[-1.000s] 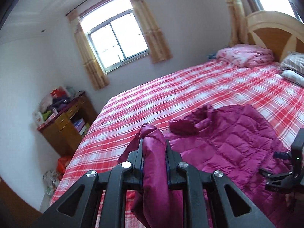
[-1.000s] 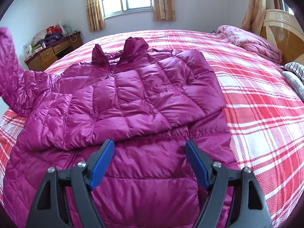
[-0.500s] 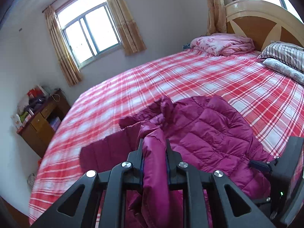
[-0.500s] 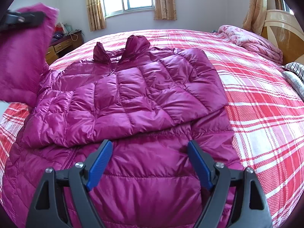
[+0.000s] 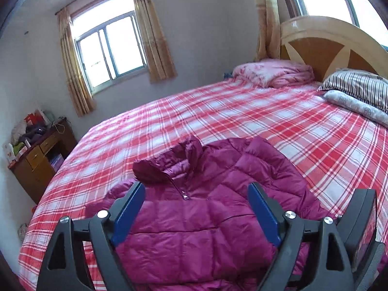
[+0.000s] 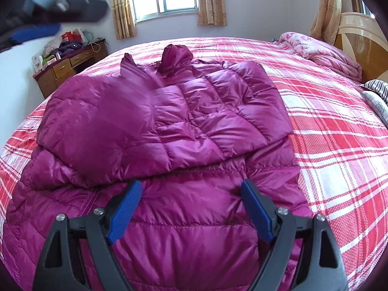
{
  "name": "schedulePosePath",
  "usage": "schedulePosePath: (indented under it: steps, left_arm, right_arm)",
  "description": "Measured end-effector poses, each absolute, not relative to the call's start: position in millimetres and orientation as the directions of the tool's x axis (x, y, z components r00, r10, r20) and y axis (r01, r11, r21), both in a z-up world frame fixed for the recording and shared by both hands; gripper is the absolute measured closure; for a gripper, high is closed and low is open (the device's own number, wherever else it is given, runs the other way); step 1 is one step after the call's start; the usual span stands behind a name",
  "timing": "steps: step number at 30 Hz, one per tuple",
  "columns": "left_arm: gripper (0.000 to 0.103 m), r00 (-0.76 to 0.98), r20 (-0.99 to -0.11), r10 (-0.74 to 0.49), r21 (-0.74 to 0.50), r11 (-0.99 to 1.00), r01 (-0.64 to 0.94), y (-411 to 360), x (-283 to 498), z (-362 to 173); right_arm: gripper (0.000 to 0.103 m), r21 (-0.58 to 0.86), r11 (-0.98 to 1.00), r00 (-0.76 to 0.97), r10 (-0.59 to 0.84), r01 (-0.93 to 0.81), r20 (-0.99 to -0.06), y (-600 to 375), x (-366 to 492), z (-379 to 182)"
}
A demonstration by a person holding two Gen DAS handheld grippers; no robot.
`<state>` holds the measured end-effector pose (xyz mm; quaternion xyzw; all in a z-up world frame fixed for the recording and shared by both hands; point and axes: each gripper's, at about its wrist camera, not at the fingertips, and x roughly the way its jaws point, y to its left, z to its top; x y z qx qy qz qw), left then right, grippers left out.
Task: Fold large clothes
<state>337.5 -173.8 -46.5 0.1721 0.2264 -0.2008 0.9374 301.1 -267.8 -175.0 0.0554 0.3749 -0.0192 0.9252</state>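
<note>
A magenta quilted puffer jacket (image 6: 184,126) lies flat on the red plaid bed (image 6: 339,126), both sleeves folded across its chest, collar toward the window. It also shows in the left wrist view (image 5: 198,208). My left gripper (image 5: 196,191) is open and empty, held above the jacket's chest below the collar; it shows blurred at the top left of the right wrist view (image 6: 55,9). My right gripper (image 6: 191,189) is open and empty, hovering over the jacket's lower body near the hem; part of it shows at the right edge of the left wrist view (image 5: 363,232).
A folded pink quilt (image 5: 274,72) and striped pillows (image 5: 359,89) lie by the wooden headboard (image 5: 334,46). A cluttered wooden dresser (image 5: 36,155) stands at the bed's far left, under the curtained window (image 5: 111,48).
My left gripper carried the sleeve over the jacket's chest, opened and let it go. The sleeve now lies folded across the jacket. The right gripper barely moved.
</note>
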Motion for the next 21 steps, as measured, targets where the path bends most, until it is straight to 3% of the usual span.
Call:
schedulePosePath:
  steps: [4,8,10,12,17,21]
  left_arm:
    - [0.016,0.847,-0.492,-0.199,0.27,0.89,0.367,-142.4,352.8,-54.0]
    - [0.016,0.831,-0.554,-0.046,0.278,0.931,0.237,-90.6,391.7,-82.5]
    - [0.016,0.807,-0.591,-0.008,0.249,0.949,0.192,-64.7,408.1,-97.4]
    - [0.016,0.777,-0.629,0.002,0.21,0.963,0.168,-42.3,421.2,-112.0]
    - [0.016,0.738,-0.675,-0.016,0.141,0.979,0.15,-29.4,436.7,-130.4]
    - [0.016,0.764,-0.643,-0.054,0.081,0.987,0.138,-32.7,434.5,-119.8]
  right_arm:
    - [0.016,0.099,0.992,0.724,0.015,0.074,-0.69,-268.8,301.1,-174.8]
    - [0.017,0.159,0.985,0.747,0.051,0.073,-0.663,-278.3,291.9,-167.1]
    - [0.023,0.183,0.976,0.757,0.034,0.114,-0.653,-285.9,283.4,-156.9]
    - [0.03,0.182,0.976,0.767,0.024,0.121,-0.641,-285.6,280.3,-143.0]
    - [0.031,0.194,0.98,0.776,0.1,0.03,-0.623,-261.0,297.1,-111.0]
    - [0.051,0.153,0.986,0.736,0.157,-0.073,-0.659,-229.1,334.9,-113.3]
